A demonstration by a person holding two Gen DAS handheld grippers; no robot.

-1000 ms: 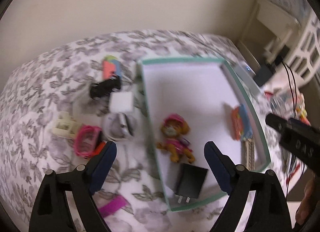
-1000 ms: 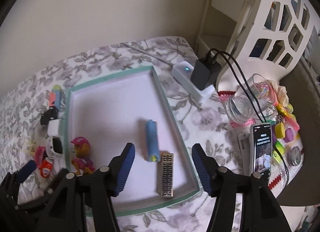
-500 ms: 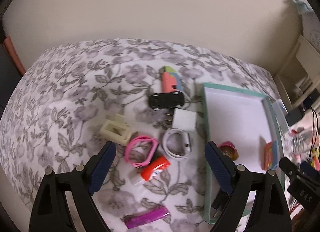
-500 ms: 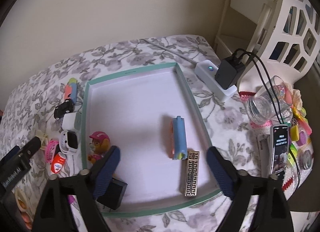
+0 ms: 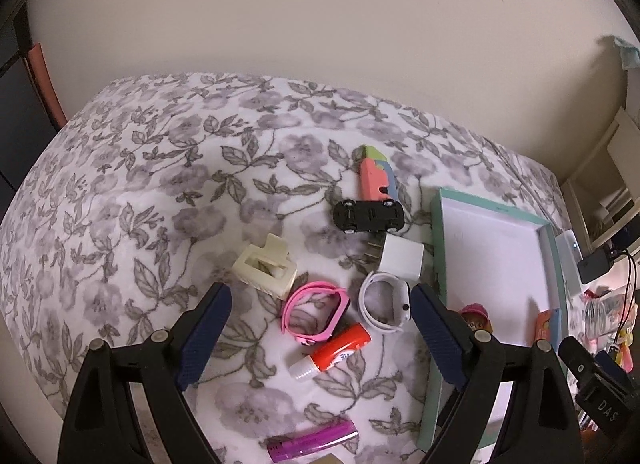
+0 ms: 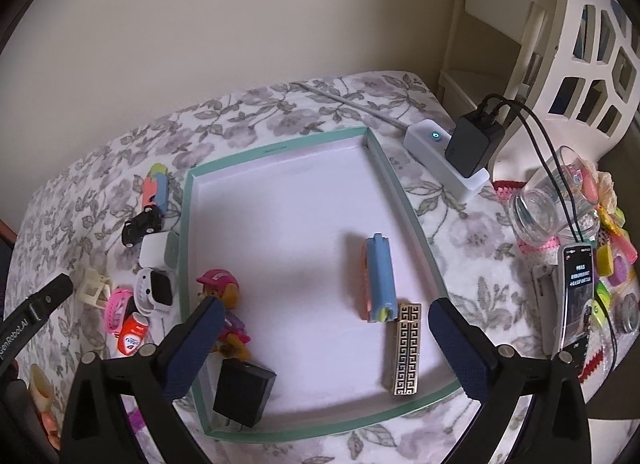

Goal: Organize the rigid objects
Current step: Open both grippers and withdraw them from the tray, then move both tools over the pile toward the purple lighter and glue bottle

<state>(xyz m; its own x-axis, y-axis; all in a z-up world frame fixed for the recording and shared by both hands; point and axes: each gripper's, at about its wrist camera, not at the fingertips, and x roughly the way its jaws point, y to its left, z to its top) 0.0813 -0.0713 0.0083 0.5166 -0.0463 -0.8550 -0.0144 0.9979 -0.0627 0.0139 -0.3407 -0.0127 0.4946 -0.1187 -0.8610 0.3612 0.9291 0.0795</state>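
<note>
Left tongs (image 5: 320, 328) wide over glossy pink band (image 5: 315, 317); right tongs (image 6: 324, 338) wide (teal-rimmed tray (image 6: 412, 220) below).

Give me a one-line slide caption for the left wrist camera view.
Open left claw hovering over a pink watch band, white smartwatch and red tube beside the teal-rimmed tray.

Tray (image 6: 188, 224) is white with a teal rim, holding a pup figure (image 6: 224, 304), black charger (image 6: 244, 390), blue block (image 6: 380, 276) and gold-patterned bar (image 6: 406, 348). Left of it on the cloth: toy car (image 5: 368, 215), white plug (image 5: 401, 257), cream clip (image 5: 266, 266), pink band (image 5: 314, 312), white watch (image 5: 386, 306), red tube (image 5: 336, 350), purple lighter (image 5: 312, 440).
</note>
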